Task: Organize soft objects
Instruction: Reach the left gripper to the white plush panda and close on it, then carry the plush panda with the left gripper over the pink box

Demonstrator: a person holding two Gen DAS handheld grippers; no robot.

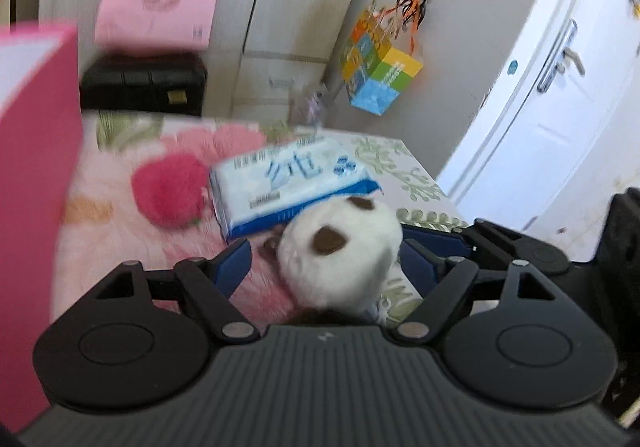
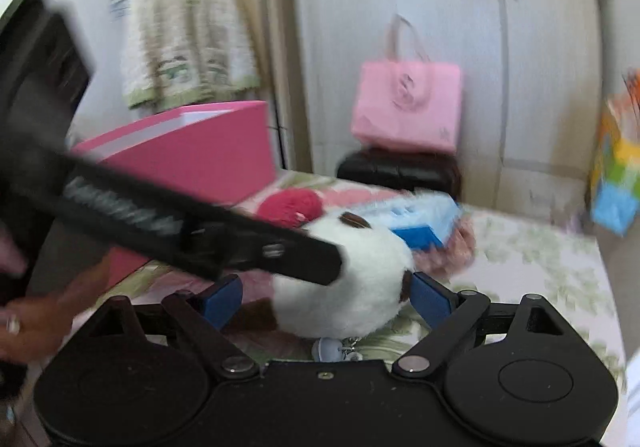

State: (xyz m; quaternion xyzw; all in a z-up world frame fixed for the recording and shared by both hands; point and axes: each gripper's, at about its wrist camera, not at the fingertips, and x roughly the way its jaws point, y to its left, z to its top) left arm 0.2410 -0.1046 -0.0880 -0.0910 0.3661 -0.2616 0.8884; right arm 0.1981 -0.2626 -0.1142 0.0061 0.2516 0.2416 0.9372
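Low in both frames, my left gripper and right gripper gape around the round white plush toy with brown patches, pads apparently apart from it.

white brown-spotted plush upright on floral bedspread

A white plush toy sits between the right gripper's open jaws; left gripper crosses from nine o'clock.

Plush toy before tissue pack, ball left (on bed)
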